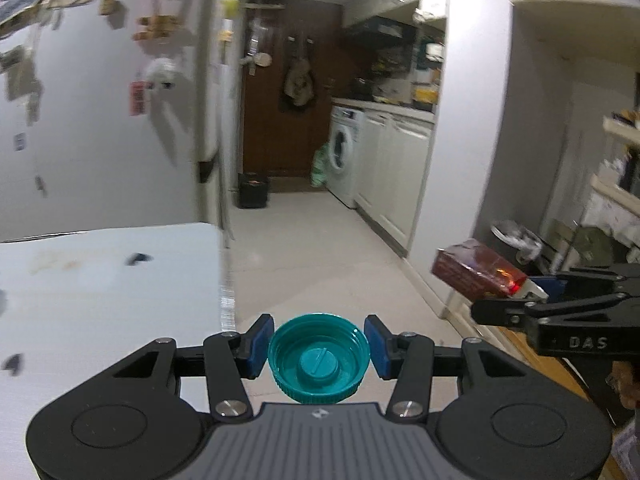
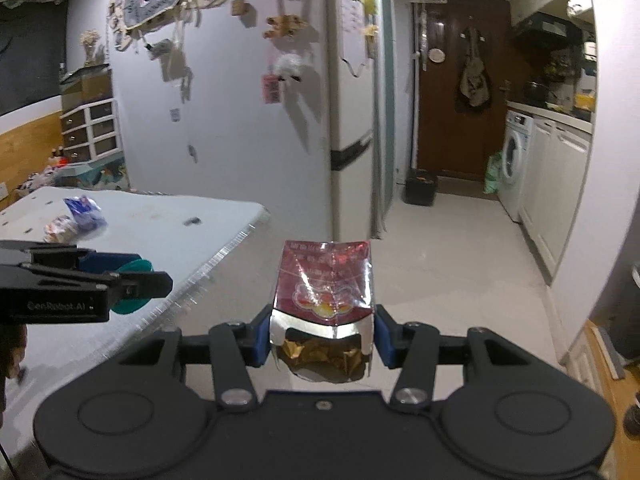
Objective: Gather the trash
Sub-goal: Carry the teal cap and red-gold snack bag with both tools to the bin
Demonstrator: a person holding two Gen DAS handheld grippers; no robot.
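The left gripper [image 1: 319, 344] points forward and a little down, just past the right edge of the white table [image 1: 100, 280]. Its blue pads [image 1: 256, 346] are clamped on a teal bottle cap [image 1: 319, 364], held open side up, one pad against each side of the rim. To its right and slightly ahead, the right gripper [image 2: 322, 336] is held at much the same level and tilt. Its pads [image 2: 383, 338] squeeze the open end of a red cigarette pack [image 2: 326, 284], whose torn foil mouth faces the camera.

Ahead, pale floor [image 1: 320, 240] runs clear to a brown door [image 1: 288, 92]. A fridge [image 1: 216, 80] stands left of the passage, a black bin [image 1: 253, 191] sits by the door, and a washing machine [image 1: 344, 156] with white cabinets lines the right side. Nothing lies between the grippers and the bin.

The left wrist view shows the pack from the side, with the right gripper's fingers [image 1: 560, 304] below it, and a bagged waste basket [image 1: 516, 238] beyond against the right wall. The right wrist view shows more of the table: a blue wrapper [image 2: 86, 210] and crumpled paper [image 2: 60, 229] lie at its far left, a small dark scrap [image 2: 192, 221] near the middle. It also shows the left gripper side-on with the cap's edge between its fingers, and a drawer unit [image 2: 90, 124] by the left wall.
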